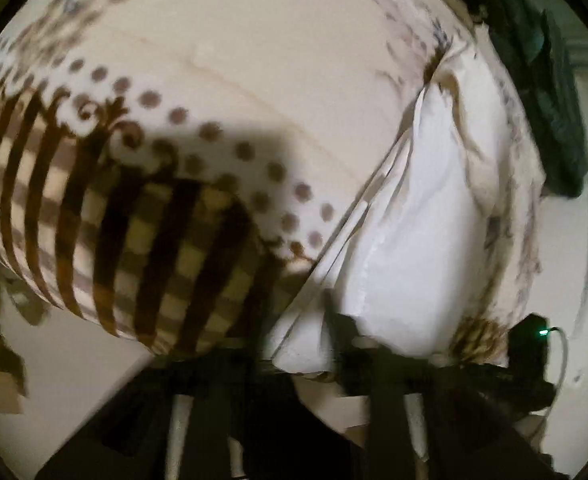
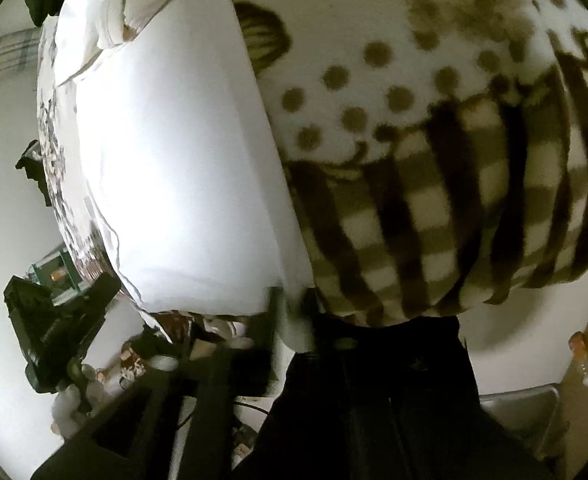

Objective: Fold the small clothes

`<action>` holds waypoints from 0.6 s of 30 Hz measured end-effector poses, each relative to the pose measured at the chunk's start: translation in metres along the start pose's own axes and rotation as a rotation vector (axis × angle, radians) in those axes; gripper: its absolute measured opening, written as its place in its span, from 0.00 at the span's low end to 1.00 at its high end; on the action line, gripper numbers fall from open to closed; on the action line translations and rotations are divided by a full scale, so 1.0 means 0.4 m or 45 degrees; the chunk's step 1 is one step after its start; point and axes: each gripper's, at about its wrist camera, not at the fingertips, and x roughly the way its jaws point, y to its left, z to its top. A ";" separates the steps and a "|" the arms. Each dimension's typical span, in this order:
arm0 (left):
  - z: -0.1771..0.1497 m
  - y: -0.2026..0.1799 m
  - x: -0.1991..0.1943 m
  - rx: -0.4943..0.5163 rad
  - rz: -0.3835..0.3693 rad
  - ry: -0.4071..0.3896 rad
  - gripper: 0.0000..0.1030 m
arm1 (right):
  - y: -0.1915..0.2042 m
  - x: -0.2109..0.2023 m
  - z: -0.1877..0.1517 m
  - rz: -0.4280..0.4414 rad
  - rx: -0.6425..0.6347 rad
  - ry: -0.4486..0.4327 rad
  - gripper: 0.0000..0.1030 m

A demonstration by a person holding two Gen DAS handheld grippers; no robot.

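The white garment (image 1: 422, 216) lies spread on the patterned blanket (image 1: 141, 200), which is cream with brown dots, scrolls and checked stripes. Its near hem reaches down to both tools. The left gripper (image 1: 294, 344) has its jaws apart, one dark finger (image 1: 346, 332) lying against the white hem, and I cannot tell whether it pinches it. The right gripper (image 2: 294, 320) also has cloth at its tips, but blur hides how its jaws stand. Dark clothing (image 1: 550, 92) sits beyond the blanket.
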 end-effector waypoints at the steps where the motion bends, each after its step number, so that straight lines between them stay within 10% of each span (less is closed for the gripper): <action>1: 0.000 0.006 -0.002 -0.012 -0.052 -0.007 0.67 | 0.011 0.007 0.007 0.019 0.011 0.001 0.62; 4: 0.000 -0.002 0.045 0.001 -0.150 0.050 0.67 | -0.021 0.021 0.021 0.058 0.050 0.045 0.64; 9: -0.015 -0.059 0.144 0.117 0.000 0.139 0.65 | -0.045 0.093 0.036 0.165 0.128 0.151 0.61; 11: -0.021 -0.075 0.139 0.121 0.049 0.122 0.47 | -0.040 0.097 0.035 0.168 0.141 0.132 0.31; 12: -0.025 -0.090 0.134 0.133 0.073 0.113 0.10 | -0.036 0.097 0.034 0.167 0.153 0.131 0.19; 18: -0.050 -0.156 0.088 0.155 0.079 0.077 0.03 | -0.005 0.052 0.011 0.223 0.157 0.107 0.07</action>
